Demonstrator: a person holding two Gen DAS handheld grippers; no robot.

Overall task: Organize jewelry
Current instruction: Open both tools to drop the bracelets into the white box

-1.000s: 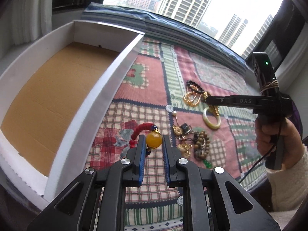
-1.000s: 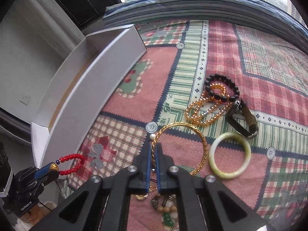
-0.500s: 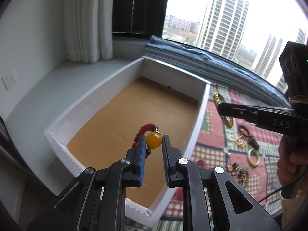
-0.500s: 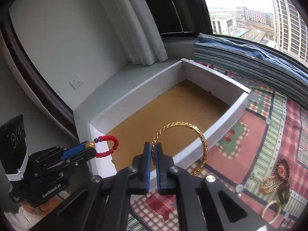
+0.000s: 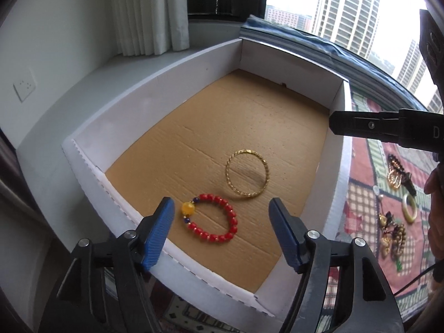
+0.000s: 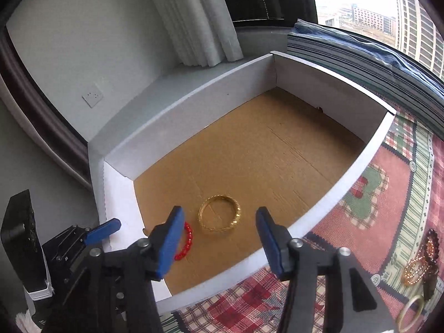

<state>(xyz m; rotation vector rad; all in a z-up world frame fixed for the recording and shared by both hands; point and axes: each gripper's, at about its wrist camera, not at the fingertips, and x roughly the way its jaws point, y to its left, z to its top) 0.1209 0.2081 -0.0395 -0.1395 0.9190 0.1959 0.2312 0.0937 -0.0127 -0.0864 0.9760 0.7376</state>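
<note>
A red bead bracelet (image 5: 212, 219) with a yellow bead lies on the cardboard floor of the white box (image 5: 155, 83). A gold twisted bangle (image 5: 247, 177) lies beside it, further in. My left gripper (image 5: 222, 227) is open and empty above the red bracelet. My right gripper (image 6: 219, 238) is open and empty above the gold bangle (image 6: 219, 217); the red bracelet (image 6: 185, 241) is partly hidden behind its left finger. The right gripper shows side-on in the left wrist view (image 5: 333, 125), over the box's right wall.
More jewelry lies on the patchwork cloth right of the box: a pale green bangle (image 5: 410, 211), gold and dark bead bracelets (image 5: 395, 170), a tangle of beads (image 5: 392, 236). They also show in the right wrist view (image 6: 421, 263). Curtain (image 5: 149, 14) and window lie behind.
Both grippers have opened. The red bracelet and the gold bangle have dropped from them onto the box floor. Both grippers have moved further over the box.
</note>
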